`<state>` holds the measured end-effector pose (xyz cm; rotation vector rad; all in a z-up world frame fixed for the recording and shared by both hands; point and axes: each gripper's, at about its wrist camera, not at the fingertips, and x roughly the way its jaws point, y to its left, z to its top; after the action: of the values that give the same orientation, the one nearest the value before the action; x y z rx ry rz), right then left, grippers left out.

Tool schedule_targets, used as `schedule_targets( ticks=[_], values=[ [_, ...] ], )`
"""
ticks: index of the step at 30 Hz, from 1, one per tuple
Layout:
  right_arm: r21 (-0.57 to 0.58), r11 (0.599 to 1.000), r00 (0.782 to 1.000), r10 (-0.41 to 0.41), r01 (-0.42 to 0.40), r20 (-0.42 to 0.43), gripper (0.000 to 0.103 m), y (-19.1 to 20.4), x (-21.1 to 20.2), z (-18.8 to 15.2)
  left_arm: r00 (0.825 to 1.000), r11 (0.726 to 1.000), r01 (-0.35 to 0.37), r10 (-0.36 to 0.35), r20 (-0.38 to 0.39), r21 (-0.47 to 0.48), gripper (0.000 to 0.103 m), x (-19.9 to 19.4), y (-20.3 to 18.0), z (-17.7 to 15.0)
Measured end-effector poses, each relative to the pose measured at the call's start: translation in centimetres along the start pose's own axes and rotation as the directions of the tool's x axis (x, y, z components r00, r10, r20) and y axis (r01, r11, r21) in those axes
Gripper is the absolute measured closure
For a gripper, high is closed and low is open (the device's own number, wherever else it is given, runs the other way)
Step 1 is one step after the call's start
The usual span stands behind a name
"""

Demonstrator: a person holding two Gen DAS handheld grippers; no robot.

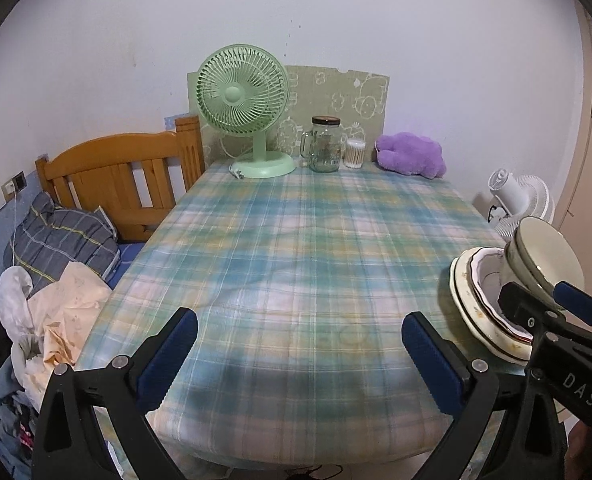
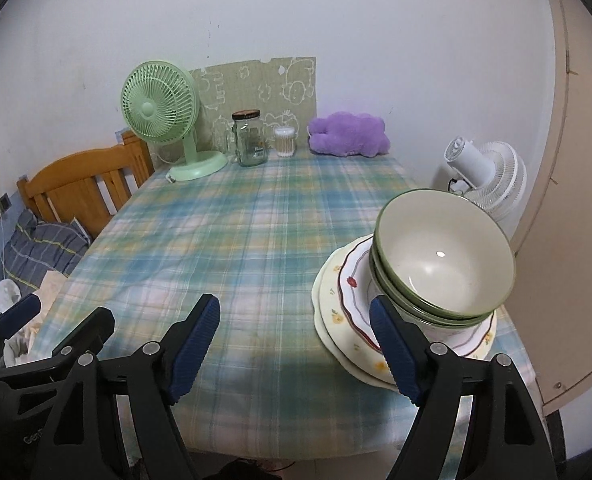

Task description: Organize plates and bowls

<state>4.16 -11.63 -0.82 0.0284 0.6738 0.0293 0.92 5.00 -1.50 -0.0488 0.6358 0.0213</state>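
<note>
A stack of dishes stands near the table's right front corner. Two green-rimmed bowls [image 2: 444, 256] are nested and tilted on a red-rimmed scalloped plate [image 2: 352, 280], which lies on a cream flowered plate [image 2: 328, 300]. My right gripper [image 2: 294, 304] is open just left of the stack. Only plaid tablecloth [image 2: 235, 240] shows between its fingers, and its right finger [image 2: 392, 344] overlaps the plates' near edge. In the left wrist view the bowls [image 1: 544, 248] and plates [image 1: 468, 296] sit at the far right, behind the right gripper [image 1: 536, 292]. My left gripper [image 1: 299, 320] is open and empty over the cloth.
Along the back wall stand a green fan [image 1: 241, 92], a glass jar [image 1: 326, 144], a cotton swab box [image 1: 355, 154] and a purple plush [image 1: 412, 154]. A white fan [image 2: 488, 176] stands beyond the right edge. A wooden headboard [image 1: 115, 176] and bedding [image 1: 55, 240] lie left.
</note>
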Motion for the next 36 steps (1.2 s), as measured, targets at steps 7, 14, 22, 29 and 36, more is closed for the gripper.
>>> schedule_targets(
  ticks=[7, 14, 22, 29, 36],
  values=[
    [-0.009, 1.000, 1.000, -0.007, 0.007, 0.015, 0.023, -0.2, -1.1, -0.5, 1.000, 1.000, -0.011, 0.011, 0.003, -0.006, 0.000, -0.8, -0.2, -0.5],
    [-0.009, 1.000, 1.000, -0.008, 0.008, 0.027, 0.023, -0.4, -1.9, -1.0, 1.000, 1.000, -0.016, 0.016, 0.005, 0.003, 0.000, -1.4, -0.3, -0.7],
    [0.000, 1.000, 0.999, -0.017, 0.017, 0.038, 0.023, -0.4, -2.6, -1.5, 1.000, 1.000, -0.015, 0.015, 0.016, 0.011, 0.000, -1.8, -0.3, -1.0],
    [0.001, 1.000, 0.999, -0.018, 0.018, 0.035, 0.023, -0.3, -3.0, -1.6, 1.000, 1.000, -0.015, 0.015, 0.015, 0.012, 0.000, -2.1, -0.2, -1.2],
    [0.001, 1.000, 0.999, -0.021, 0.021, 0.038, 0.023, -0.3, -3.0, -1.6, 1.000, 1.000, -0.016, 0.016, 0.019, 0.012, 0.000, -2.1, -0.3, -1.2]
  ],
)
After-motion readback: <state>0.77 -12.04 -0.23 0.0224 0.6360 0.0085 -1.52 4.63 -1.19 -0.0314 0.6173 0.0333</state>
